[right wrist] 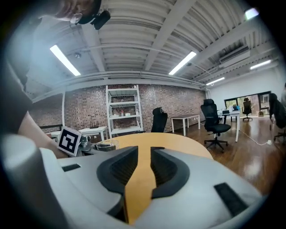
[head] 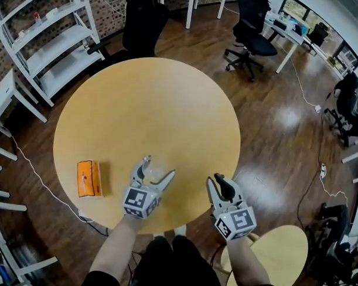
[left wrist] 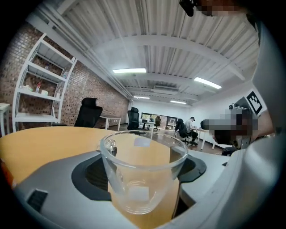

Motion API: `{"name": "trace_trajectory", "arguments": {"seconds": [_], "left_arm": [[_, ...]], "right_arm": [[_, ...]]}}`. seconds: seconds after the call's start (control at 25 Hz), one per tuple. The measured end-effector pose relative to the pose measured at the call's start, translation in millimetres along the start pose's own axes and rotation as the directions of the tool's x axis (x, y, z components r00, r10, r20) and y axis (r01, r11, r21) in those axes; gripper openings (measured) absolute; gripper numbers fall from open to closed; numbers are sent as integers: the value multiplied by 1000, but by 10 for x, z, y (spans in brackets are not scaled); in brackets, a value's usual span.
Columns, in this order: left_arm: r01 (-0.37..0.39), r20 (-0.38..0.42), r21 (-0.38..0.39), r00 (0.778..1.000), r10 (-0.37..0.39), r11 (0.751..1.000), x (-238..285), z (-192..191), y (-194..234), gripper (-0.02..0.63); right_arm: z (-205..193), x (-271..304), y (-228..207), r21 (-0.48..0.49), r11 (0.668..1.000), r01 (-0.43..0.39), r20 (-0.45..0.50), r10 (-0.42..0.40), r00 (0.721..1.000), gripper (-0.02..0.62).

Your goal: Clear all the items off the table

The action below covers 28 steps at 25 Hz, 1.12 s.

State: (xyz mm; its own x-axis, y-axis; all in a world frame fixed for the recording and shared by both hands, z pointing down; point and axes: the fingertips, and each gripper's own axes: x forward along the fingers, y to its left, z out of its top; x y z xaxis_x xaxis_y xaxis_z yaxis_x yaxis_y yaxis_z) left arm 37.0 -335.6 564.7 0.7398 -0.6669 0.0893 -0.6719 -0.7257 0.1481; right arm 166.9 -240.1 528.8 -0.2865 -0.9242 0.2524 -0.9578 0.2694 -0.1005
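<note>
**Item 1, glass cup**. Clear, empty and upright, it stands on the near part of the round counter. The left gripper takes it from the side. We note the gripper lying low and level, so that its jaws face the cup's wall at mid-height rather than its rim. The jaws are spread wide, one on each side of the cup, a width that suits the cup's girth. Through clear glass we cannot say for sure whether the pads bear on it yet. We judge this the piece in hand, at the grasping step.

**Item 2, orange packet**. It lies flat near the counter's left edge, well apart from the cup and untouched. We list it as outstanding. Being flat, it will likely want a pinch at one edge.

**Item 3, right gripper**. It sits at the counter's near edge, to the right of the cup. Its jaws stand a narrow slit apart with only bare counter showing between them. We read it as held back, out of the left's way.

**Status.** Two items remain on the counter, and none is cleared.
</note>
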Motion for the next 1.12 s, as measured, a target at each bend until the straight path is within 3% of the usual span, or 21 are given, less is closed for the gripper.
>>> {"name": "trace_trajectory", "arguments": {"seconds": [0.32,0.44,0.56,0.92,1.12], "left_arm": [[-96,-43,-18,995,95,995,280,-510,256,408],[-110,-44,-10,993,109,994,343,-548,309,408],[-125,-43,-11,991,125,992,371,-594,360,408],[-134,-22,48,991,136,990,403,-610,371,408],[-125,-48,35,991,127,992,385,-671,374,429]], "right_arm": [[-456,294,-268,20,1000,-24,-67,26,997,55],[-534,361,-352,31,999,-23,-75,25,997,55],[-612,424,-413,40,999,-11,-81,14,997,9],[-705,582,-459,56,998,-1,-100,6,995,9],[-668,625,-395,51,999,-11,-95,16,995,9]]}}
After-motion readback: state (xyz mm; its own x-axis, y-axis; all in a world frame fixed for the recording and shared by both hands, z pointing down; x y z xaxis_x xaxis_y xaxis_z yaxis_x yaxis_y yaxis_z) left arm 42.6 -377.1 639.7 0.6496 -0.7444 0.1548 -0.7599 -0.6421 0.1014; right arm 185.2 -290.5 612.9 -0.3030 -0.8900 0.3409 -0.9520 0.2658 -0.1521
